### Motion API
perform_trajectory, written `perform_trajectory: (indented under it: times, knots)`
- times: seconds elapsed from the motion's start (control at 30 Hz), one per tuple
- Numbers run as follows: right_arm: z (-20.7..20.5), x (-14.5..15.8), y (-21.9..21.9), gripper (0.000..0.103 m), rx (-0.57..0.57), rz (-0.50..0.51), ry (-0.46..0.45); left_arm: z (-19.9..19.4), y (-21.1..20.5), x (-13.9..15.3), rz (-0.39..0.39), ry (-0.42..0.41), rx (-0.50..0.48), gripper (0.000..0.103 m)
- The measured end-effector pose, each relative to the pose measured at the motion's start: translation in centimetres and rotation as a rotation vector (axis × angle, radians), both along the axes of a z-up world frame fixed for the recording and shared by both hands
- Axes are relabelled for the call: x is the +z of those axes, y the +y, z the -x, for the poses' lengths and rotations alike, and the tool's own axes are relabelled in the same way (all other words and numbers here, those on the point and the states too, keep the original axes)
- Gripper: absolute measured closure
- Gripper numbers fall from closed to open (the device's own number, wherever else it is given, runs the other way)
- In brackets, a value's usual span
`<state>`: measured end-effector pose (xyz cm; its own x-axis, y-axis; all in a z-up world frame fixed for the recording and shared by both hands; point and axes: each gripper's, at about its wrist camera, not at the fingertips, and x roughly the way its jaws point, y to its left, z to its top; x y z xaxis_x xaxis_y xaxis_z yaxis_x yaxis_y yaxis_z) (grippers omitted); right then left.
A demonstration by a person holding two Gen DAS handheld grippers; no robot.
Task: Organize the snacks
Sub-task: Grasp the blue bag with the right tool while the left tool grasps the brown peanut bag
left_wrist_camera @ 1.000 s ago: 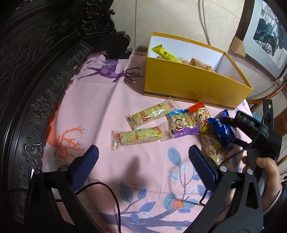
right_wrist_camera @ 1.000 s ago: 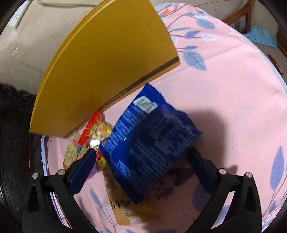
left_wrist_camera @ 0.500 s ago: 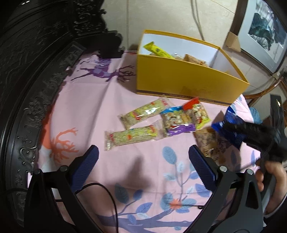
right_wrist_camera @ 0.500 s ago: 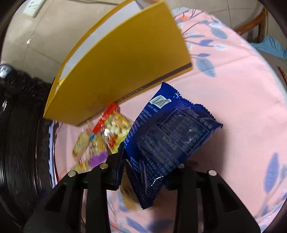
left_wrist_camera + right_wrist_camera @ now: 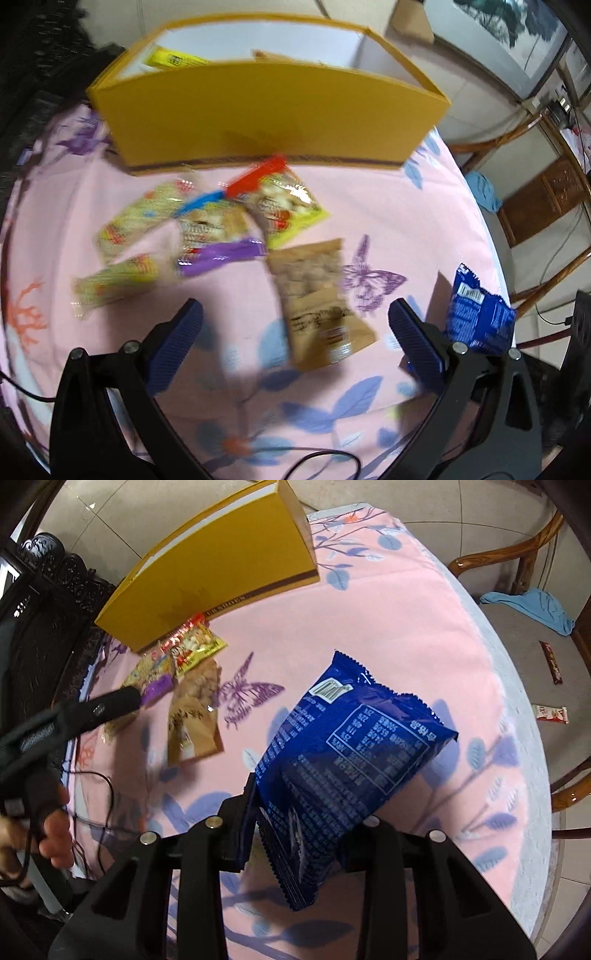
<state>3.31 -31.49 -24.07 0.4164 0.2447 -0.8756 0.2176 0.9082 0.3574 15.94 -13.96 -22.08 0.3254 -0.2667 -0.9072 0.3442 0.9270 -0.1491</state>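
My right gripper (image 5: 295, 812) is shut on a blue snack packet (image 5: 351, 760) and holds it lifted above the pink tablecloth; the packet also shows in the left wrist view (image 5: 476, 314). My left gripper (image 5: 295, 332) is open and empty above a brown snack packet (image 5: 317, 299). Beyond it lie a yellow-green packet with a red top (image 5: 284, 203), a purple-edged packet (image 5: 214, 240) and two long yellow-green bars (image 5: 129, 254). The yellow box (image 5: 266, 110) stands behind them with snacks inside.
The round table's edge (image 5: 532, 738) runs along the right. A wooden chair (image 5: 517, 565) with a blue cloth (image 5: 532, 605) stands beside it. Two small packets (image 5: 550, 686) lie on the floor. Dark carved furniture (image 5: 44, 590) is at the left.
My right gripper has lifted the blue packet up and back from the pile. My left gripper has moved forward and to the right, over the brown packet.
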Motion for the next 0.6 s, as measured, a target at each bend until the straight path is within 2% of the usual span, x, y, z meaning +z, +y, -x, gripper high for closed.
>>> perform_trajectory:
  times: [0.1,0.13,0.2,0.27,0.33,0.43,0.47,0.53,0.6]
  knots:
    - [0.5,-0.7,-0.7,0.068,-0.023,-0.017,0.024,-0.9,-1.4,-1.5,-0.030,0.042,-0.002,0.002]
    - [0.5,-0.6,-0.6,0.068,-0.026,-0.025,0.017,-1.1,-1.5,-1.9,-0.024,0.062,0.004,0.005]
    - [0.6,-0.6,-0.7,0.067,-0.021,-0.022,0.013,-1.7,-1.8,-2.7,-0.017,0.105,0.020,0.017]
    - [0.6,-0.5,-0.6,0.067,-0.016,-0.019,0.010,-2.0,-2.0,-3.6,-0.025,0.140,0.030,0.041]
    - [0.6,-0.5,-0.6,0.067,-0.013,-0.017,0.006,-2.2,-2.1,-4.8,-0.037,0.184,0.044,0.051]
    - [0.6,-0.6,-0.6,0.067,-0.013,-0.022,0.002,-2.0,-2.6,-4.8,-0.058,0.171,0.045,0.049]
    - [0.7,-0.6,-0.6,0.067,-0.012,-0.024,0.000,-1.9,-2.9,-4.9,-0.064,0.168,0.039,0.044]
    - [0.7,-0.6,-0.6,0.067,-0.009,-0.023,-0.001,-1.6,-3.5,-5.0,-0.085,0.155,0.027,0.044]
    - [0.7,-0.5,-0.4,0.067,-0.001,-0.008,-0.002,-1.2,-3.6,-5.1,-0.108,0.124,0.022,0.054]
